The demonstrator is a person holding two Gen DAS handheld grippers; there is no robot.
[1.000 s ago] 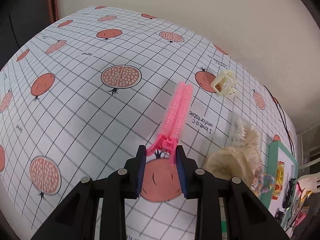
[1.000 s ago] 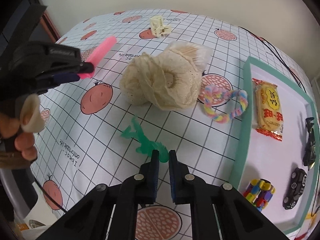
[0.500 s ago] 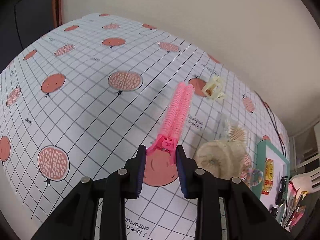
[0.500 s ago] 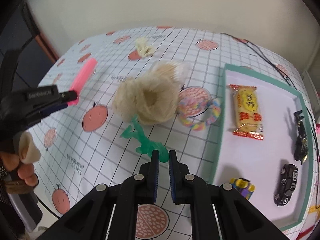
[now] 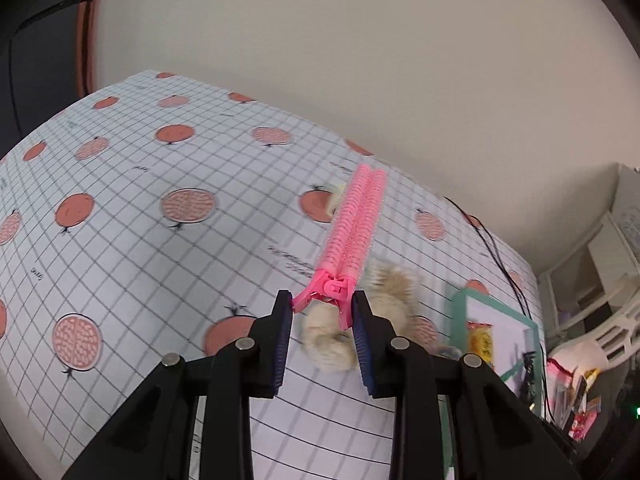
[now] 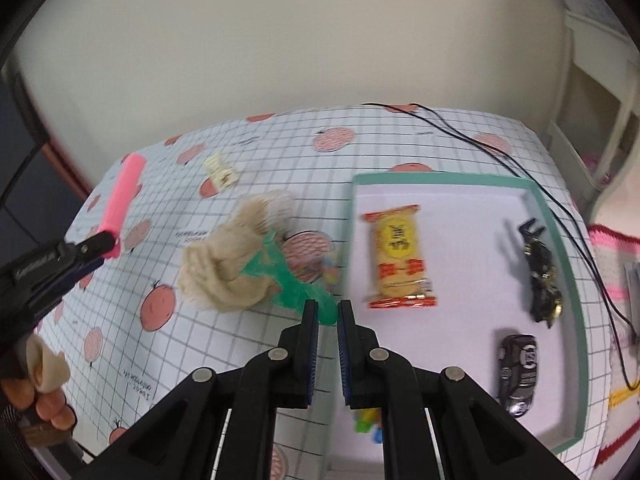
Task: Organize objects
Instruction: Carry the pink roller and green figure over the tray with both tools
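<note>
- L gripper point(image 5: 322, 312) clamps the clip end of a pink hair roller point(image 5: 352, 224); roller sticks fwd & up from the jaws, held in the air above the tablecloth point(image 5: 132, 240).
- Same roller seen from R wrist cam at far left point(image 6: 122, 200), pinched by the L gripper point(image 6: 110, 246); person's hand point(image 6: 44, 392) on the grip at the lower left edge.
- R gripper point(image 6: 328, 316) closed narrow on the tail of a green plastic figure point(image 6: 288, 276); figure hangs fwd from the fingertips, over the cloth just left of the tray's left rim.
- Beige fabric scrunchie point(image 6: 228, 264) lies on the cloth, partly behind the green figure in R view; in L view it sits blurred behind the jaws point(image 5: 360, 320).
- Cream claw clip point(image 6: 220, 172) on the cloth beyond the scrunchie, apart from it.
- Rainbow-coloured item by the tray's left rim, mostly hidden by the figure & blurred — can't tell what.
- Teal-rimmed tray point(image 6: 440, 178) at right of the table holds: yellow snack packet point(image 6: 398, 256) nr left side, black-gold toy point(image 6: 540, 272) nr right wall, dark toy car point(image 6: 518, 372) nr front right.
- Multicolour toy point(image 6: 368, 424) peeks from under the R gripper, mostly hidden.
- Black cable point(image 6: 480, 148) runs across the far right of the table.
</note>
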